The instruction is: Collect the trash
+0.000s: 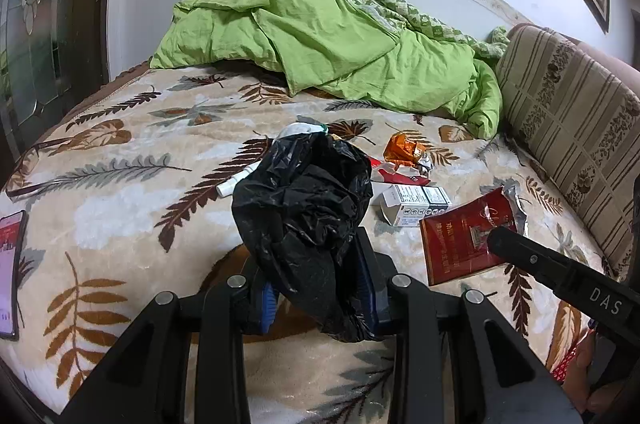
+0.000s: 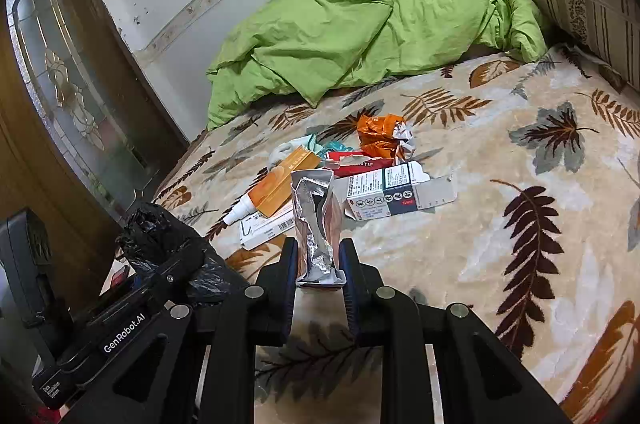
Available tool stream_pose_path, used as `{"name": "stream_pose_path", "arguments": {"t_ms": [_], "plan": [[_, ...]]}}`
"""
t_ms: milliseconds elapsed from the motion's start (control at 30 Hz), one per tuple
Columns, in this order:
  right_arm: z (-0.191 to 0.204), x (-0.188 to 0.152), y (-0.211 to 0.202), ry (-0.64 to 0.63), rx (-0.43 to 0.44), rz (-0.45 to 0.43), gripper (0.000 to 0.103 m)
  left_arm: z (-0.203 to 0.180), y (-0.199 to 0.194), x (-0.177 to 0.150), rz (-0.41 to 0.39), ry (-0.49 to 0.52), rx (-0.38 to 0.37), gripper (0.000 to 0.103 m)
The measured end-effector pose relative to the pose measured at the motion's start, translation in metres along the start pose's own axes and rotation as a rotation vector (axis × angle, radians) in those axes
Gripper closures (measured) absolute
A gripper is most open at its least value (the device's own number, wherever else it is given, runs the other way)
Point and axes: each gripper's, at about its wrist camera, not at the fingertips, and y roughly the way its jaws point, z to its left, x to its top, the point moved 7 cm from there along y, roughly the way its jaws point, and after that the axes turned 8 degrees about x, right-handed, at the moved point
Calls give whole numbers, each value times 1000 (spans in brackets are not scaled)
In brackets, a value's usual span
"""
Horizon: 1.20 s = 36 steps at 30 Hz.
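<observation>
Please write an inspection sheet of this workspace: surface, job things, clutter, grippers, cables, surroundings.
Surface: leaf-print blanket on a bed.
Job's things: black trash bag; red foil pouch; white carton, orange wrapper, orange tube lying loose.
Clutter: phone at blanket edge.
Grippers: left gripper shut on the bag; right gripper shut on the pouch.
Cables: nothing seen.
Surroundings: green duvet, striped cushion, glass-panel door.

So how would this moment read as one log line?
left gripper: holds black bag | right gripper: holds red packet | bed: litter left
</observation>
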Motion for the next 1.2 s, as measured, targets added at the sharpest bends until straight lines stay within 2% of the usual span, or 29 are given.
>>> {"name": "stream_pose_path", "arguments": {"t_ms": [1200], "plan": [[0, -1, 4, -6, -4, 10, 81, -5, -2, 1, -12, 5, -8, 71]]}}
